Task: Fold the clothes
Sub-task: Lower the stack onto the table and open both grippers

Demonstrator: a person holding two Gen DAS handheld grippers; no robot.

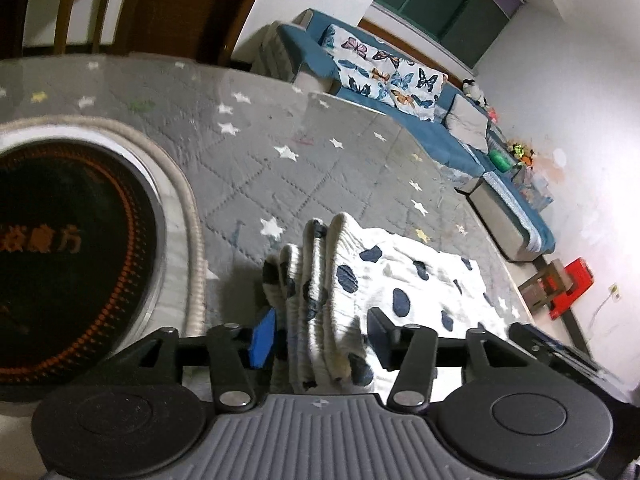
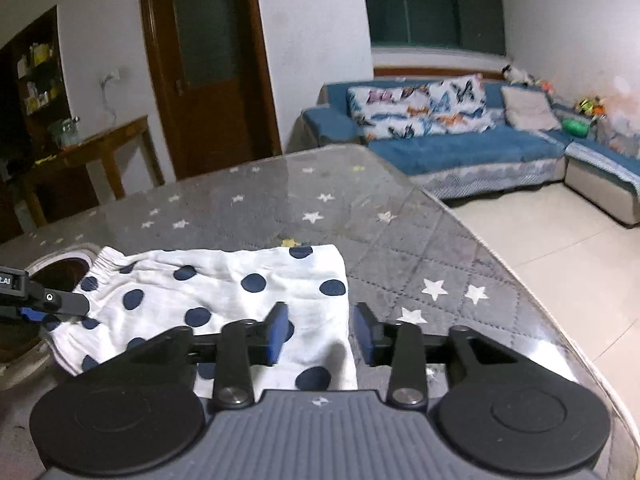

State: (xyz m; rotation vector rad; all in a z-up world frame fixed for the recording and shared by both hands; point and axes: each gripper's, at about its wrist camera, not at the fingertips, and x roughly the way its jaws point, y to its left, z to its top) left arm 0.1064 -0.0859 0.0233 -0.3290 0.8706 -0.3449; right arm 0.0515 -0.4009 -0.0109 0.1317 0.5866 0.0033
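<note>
spotted shorts (image 2: 224, 300) on table (image 2: 400, 240) — sofa (image 2: 460, 152) behind

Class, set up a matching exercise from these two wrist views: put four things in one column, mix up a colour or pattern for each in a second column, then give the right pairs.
Things:
1. garment
2. table cover
3. sofa
4. door

Descriptions:
A. brown wood
B. white with dark blue dots
C. blue
D. grey with white stars

Right pairs: 1-B, 2-D, 3-C, 4-A
</note>
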